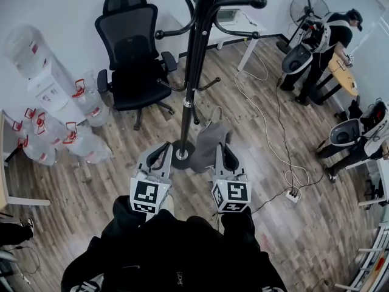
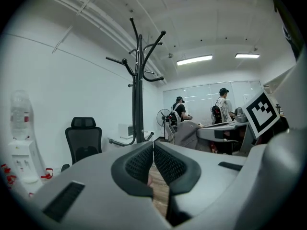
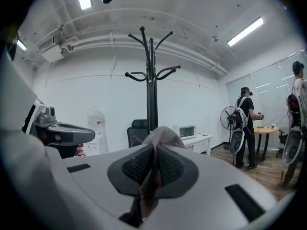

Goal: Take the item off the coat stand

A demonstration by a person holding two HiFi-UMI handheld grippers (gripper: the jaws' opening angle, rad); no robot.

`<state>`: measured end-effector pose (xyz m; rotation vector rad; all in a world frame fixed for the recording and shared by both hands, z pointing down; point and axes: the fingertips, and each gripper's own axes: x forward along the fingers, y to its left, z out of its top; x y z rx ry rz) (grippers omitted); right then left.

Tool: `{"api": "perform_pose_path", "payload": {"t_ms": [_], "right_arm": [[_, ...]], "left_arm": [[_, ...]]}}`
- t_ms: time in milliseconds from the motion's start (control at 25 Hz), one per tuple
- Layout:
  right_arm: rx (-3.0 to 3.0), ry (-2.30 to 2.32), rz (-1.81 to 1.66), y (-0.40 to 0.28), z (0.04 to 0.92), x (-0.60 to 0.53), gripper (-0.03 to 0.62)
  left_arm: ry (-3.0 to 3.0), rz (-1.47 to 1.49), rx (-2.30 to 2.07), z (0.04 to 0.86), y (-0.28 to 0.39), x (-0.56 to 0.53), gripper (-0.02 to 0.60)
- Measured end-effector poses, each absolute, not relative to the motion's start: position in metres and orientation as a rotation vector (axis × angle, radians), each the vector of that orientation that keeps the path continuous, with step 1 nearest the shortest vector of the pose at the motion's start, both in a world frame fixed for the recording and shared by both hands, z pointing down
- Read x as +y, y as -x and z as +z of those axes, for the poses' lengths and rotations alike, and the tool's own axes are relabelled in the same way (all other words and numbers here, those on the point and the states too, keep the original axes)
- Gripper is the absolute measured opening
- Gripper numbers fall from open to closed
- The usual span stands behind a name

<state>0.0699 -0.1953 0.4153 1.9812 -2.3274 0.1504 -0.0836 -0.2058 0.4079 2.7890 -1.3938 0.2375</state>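
Both tongs are closed narrow: our right tongs pinch the grey garment to carry it, seemingly free of the coat stand ahead, while our left tongs hang empty alongside.

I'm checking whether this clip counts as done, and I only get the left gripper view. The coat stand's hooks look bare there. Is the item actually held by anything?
Observer: Yes. In the right gripper view, the right hand-held gripper is shut on a grey cloth item, which is pinched between its pads.
Operator: Is it hanging on the stand at all?
Observer: No. In the head view the grey cloth item hangs from that gripper to the right of the coat stand pole, low near the base and on none of the hooks.
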Motion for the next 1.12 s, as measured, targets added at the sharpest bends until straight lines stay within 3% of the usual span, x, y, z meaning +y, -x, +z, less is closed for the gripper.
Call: {"api": "perform_pose_path", "payload": {"t_ms": [1120], "right_arm": [[-2.315,-1.923,0.225,-0.08,0.455,-0.164,0.035]], "left_arm": [[-2.751,0.28,-1.405,0.425,0.072,-0.197,0.025]]}}
